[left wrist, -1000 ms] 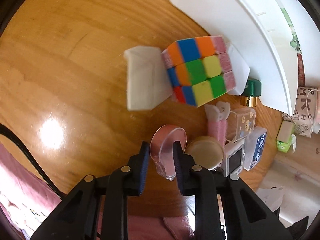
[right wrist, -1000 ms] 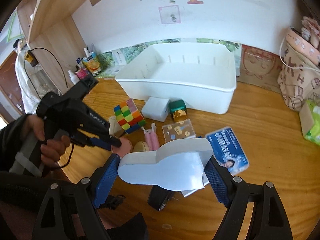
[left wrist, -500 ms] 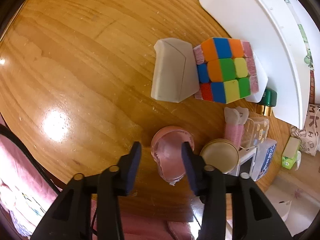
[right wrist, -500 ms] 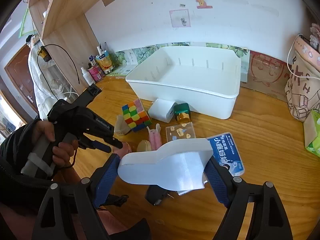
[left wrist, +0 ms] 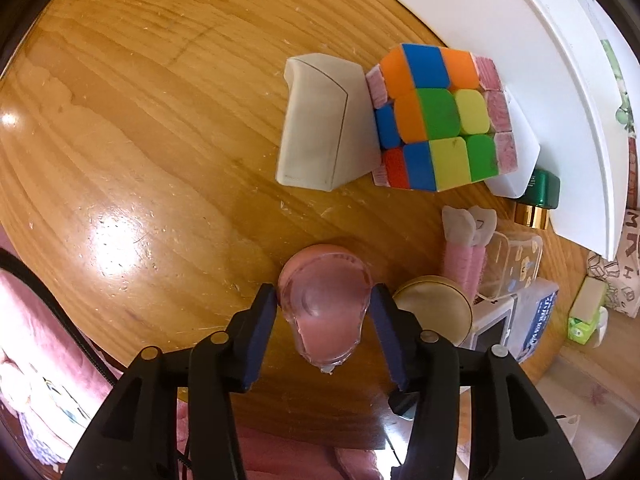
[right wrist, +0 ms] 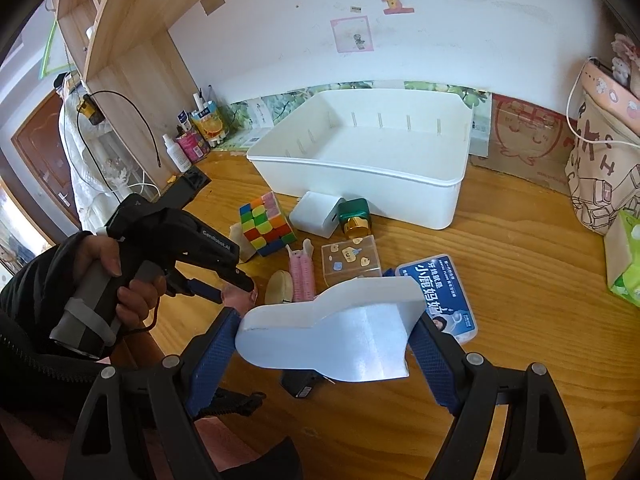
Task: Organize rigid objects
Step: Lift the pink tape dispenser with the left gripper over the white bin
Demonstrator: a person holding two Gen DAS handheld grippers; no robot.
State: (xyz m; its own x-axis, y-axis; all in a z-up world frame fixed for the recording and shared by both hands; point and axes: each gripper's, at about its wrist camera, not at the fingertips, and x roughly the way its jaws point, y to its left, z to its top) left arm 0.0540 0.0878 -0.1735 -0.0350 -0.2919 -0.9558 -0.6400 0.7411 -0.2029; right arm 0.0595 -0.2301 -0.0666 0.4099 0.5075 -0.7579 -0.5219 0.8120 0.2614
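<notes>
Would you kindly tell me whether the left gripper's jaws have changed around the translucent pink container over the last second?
Yes. The left gripper has opened: its pads now stand apart beside the translucent pink container, which rests on the wooden table.

"CenRobot.AI" on left gripper (right wrist: 224, 294), Chinese characters on blue packet (right wrist: 440, 286)

A wooden table (right wrist: 520, 264) carried everything. At its back left corner stood a white spray bottle (right wrist: 176, 155), a pink can (right wrist: 189, 147) and a yellow pouch (right wrist: 209, 125). A patterned bag (right wrist: 604, 168) stood at the right edge, with a green tissue pack (right wrist: 626, 258) just beside it. Stickers (right wrist: 352, 34) were on the white wall (right wrist: 460, 28).
</notes>
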